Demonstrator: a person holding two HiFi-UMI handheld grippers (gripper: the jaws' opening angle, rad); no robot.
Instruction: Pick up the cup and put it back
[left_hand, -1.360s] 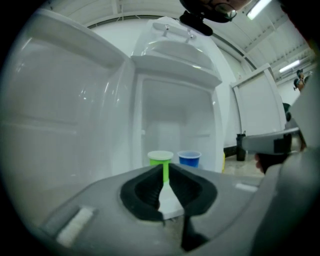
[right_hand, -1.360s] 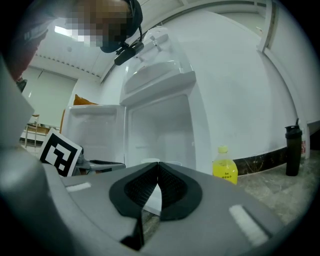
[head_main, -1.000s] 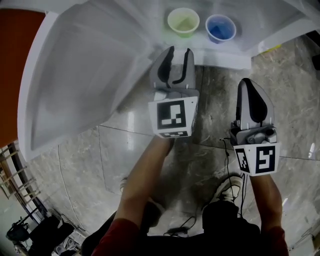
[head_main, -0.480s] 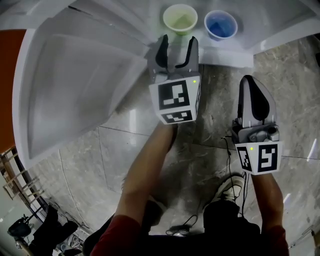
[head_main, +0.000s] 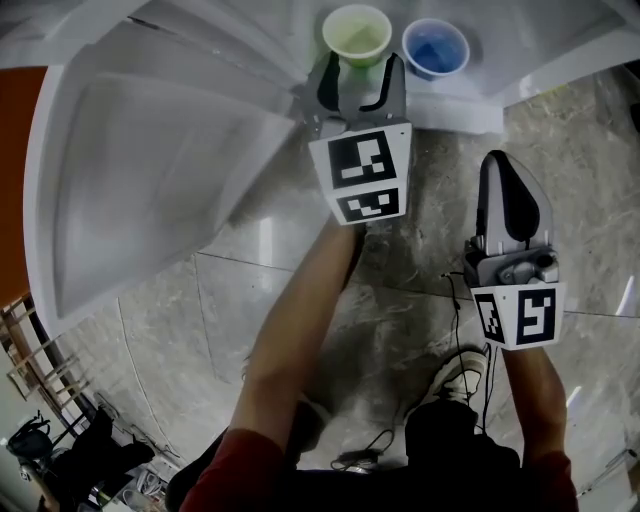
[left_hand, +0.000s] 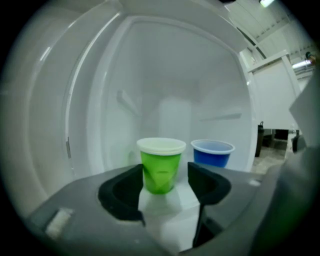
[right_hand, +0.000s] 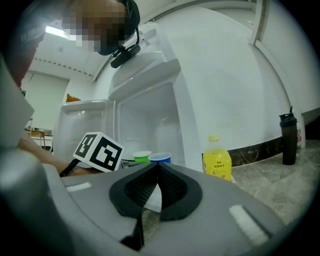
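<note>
No words, brands or numbers can be read. Black-and-white square markers (head_main: 362, 160) are carried on the cubes of the left gripper (head_main: 357, 80) and the right gripper (head_main: 507, 175), but no letters or digits are formed by them. A label is borne by the yellow bottle (right_hand: 217, 162), seen just right of the right gripper's jaws; its print is too small to be made out.

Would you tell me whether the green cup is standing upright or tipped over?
Upright: the green cup stands on its base, rim level on top, beside the blue cup.
</note>
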